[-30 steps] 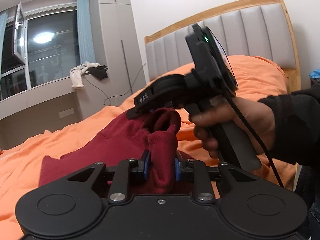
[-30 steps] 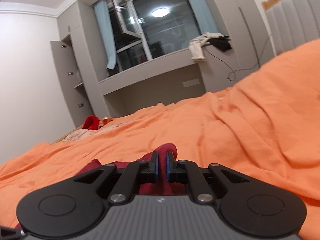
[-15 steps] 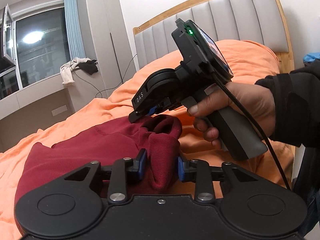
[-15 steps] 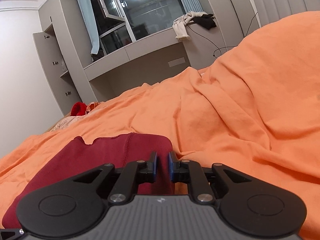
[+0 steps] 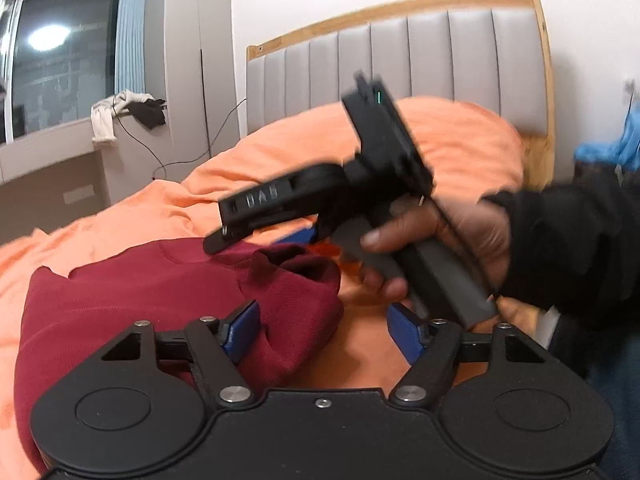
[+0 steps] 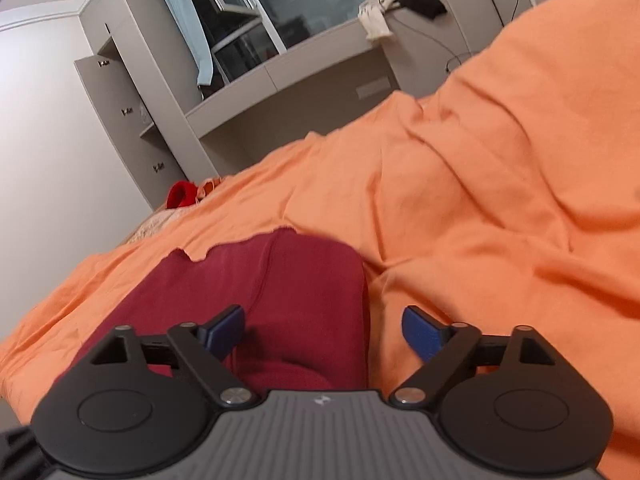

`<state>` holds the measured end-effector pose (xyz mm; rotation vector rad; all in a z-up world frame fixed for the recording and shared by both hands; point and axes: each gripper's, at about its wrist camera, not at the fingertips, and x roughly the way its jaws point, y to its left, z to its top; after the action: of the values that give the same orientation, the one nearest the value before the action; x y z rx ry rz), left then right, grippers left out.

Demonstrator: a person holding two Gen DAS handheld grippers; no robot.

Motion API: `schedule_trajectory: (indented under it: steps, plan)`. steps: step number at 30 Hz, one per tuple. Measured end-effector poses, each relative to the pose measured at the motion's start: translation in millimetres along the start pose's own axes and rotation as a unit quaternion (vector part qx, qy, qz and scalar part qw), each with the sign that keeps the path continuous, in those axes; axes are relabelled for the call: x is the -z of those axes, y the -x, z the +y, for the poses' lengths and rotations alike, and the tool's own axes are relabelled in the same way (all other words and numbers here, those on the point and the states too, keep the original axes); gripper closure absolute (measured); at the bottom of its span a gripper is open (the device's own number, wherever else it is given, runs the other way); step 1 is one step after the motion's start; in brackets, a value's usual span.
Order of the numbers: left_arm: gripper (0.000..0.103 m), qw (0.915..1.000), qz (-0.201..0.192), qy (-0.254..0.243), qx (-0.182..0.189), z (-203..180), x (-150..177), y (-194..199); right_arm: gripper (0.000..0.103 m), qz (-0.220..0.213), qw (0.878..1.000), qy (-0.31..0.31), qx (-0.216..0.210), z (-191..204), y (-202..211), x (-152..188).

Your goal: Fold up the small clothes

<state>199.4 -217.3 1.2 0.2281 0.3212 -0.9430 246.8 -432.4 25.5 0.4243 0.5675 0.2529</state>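
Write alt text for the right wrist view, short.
The right gripper hangs low over a dark red garment lying on an orange bedcover, its blue-padded fingers opening with the garment's edge between them, not pinched. Behind are a grey window desk and wardrobe.

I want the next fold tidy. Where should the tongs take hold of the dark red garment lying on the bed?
Probably the raised, bunched cuff end of the dark red garment: it stands up off the orange bedspread, giving a lip to pinch. Come from the near side, low; the left tongs are opening there.
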Motion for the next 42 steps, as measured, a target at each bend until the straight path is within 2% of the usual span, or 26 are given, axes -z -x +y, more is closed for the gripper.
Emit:
schedule_trajectory:
  steps: [3, 6, 9, 12, 17, 20, 23, 25, 31, 35, 42]
  plan:
    - [0.019, 0.9985, -0.018, 0.049, 0.017, 14, -10, 11, 0.005, 0.005, 1.0, 0.006, -0.003, 2, -2, 2]
    - [0.012, 0.9966, -0.037, 0.073, 0.008, 25, -19, 20, 0.001, 0.01, 1.0, 0.007, -0.005, 2, -4, 4]
    - [0.006, 0.9947, -0.054, 0.083, -0.024, 39, -29, 29, 0.001, 0.013, 1.0, 0.002, -0.008, 0, -3, 4]
    - [0.001, 0.9901, -0.058, 0.102, -0.077, 59, -38, 35, 0.0, 0.015, 1.0, -0.004, -0.013, -2, -1, 4]
    - [0.001, 0.9746, -0.052, 0.158, -0.15, 97, -39, 46, 0.0, 0.025, 0.999, -0.014, -0.03, -3, 4, 5]
    - [0.001, 0.964, -0.043, 0.196, -0.175, 118, -34, 52, 0.0, 0.039, 0.998, -0.017, -0.047, -2, 7, 5]
    - [0.001, 0.9563, -0.029, 0.234, -0.173, 133, -25, 55, 0.0, 0.068, 0.995, -0.019, -0.065, 1, 6, 7]
    - [0.001, 0.9535, -0.015, 0.251, -0.167, 138, -17, 52, 0.0, 0.089, 0.994, -0.004, -0.06, 5, 2, 11]
    - [0.0, 0.9379, 0.051, 0.293, -0.179, 148, 16, 39, 0.0, 0.083, 0.995, 0.023, -0.055, 8, 3, 22]
    - [0.0, 0.9272, 0.054, 0.331, -0.167, 156, 26, 39, 0.0, 0.075, 0.995, 0.029, -0.055, 8, 4, 25]
    - [0.0, 0.9259, 0.056, 0.334, -0.168, 156, 24, 40, 0.0, 0.07, 0.995, 0.035, -0.053, 9, 5, 25]
